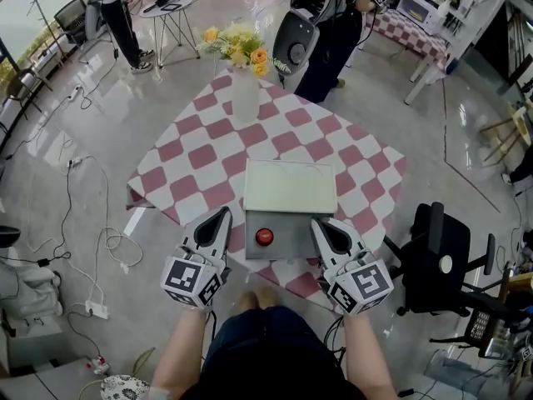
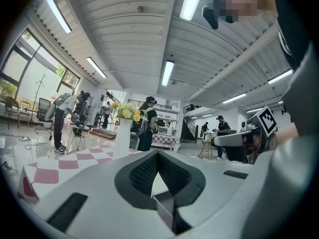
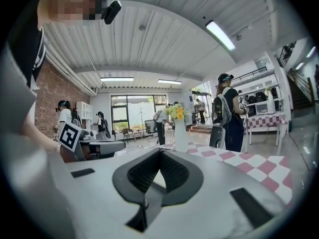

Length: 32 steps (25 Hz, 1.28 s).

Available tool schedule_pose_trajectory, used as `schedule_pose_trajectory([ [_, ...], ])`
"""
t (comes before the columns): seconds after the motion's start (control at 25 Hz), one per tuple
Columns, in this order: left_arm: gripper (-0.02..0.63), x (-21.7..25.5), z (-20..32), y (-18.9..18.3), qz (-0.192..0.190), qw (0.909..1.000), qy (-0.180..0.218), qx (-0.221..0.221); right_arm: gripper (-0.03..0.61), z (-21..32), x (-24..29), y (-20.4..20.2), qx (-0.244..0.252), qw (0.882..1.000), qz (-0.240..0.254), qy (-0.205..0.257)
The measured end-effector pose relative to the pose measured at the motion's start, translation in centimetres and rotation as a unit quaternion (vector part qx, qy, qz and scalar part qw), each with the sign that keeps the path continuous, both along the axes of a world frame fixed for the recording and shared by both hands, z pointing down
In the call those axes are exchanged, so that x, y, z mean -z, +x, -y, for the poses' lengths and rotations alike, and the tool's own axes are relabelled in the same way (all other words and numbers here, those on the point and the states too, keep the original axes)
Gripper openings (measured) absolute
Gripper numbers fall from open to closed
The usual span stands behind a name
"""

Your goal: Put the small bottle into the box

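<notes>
Progress looks nearly complete, by our reading. On the table under a pink-and-white chequered cloth (image 1: 208,152) stands the grey box (image 1: 291,227) with its pale square lid behind it. A small red round spot on the grey part is what we take for the cap of the small bottle (image 1: 264,237), already lying in the box (from above we cannot rule out that it sits on the box's front face).

The left gripper (image 1: 218,222) and the right gripper (image 1: 325,227) hover at the near table edge, one on each side of the box. Each has its jaws pressed together with nothing between them. If the bottle is indeed inside, we judge that little is left beyond perhaps lowering the lid.

A white vase of yellow and orange flowers (image 1: 244,90) stands at the far corner, well apart from the box. Off the table are a black office chair (image 1: 433,257) to the right, loose white cables (image 1: 83,248) on the floor to the left, and a person in dark clothes (image 1: 329,40) beyond the vase. Nothing lies between the grippers and the box.
</notes>
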<state>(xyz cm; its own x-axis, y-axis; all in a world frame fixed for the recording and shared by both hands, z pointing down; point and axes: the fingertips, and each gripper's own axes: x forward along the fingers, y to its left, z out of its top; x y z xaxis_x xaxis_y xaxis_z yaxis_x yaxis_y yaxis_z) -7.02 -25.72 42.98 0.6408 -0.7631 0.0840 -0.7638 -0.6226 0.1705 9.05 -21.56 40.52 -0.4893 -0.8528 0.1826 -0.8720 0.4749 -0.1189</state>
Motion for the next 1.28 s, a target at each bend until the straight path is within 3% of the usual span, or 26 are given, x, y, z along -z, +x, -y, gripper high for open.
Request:
schedule_pose_trajectory([
  [1.28, 0.0, 4.7, 0.6, -1.4, -0.014, 0.9994, 0.028, 0.016, 0.005, 0.6, 4.6, 1.0, -0.021, 0.999, 0.013, 0.046],
])
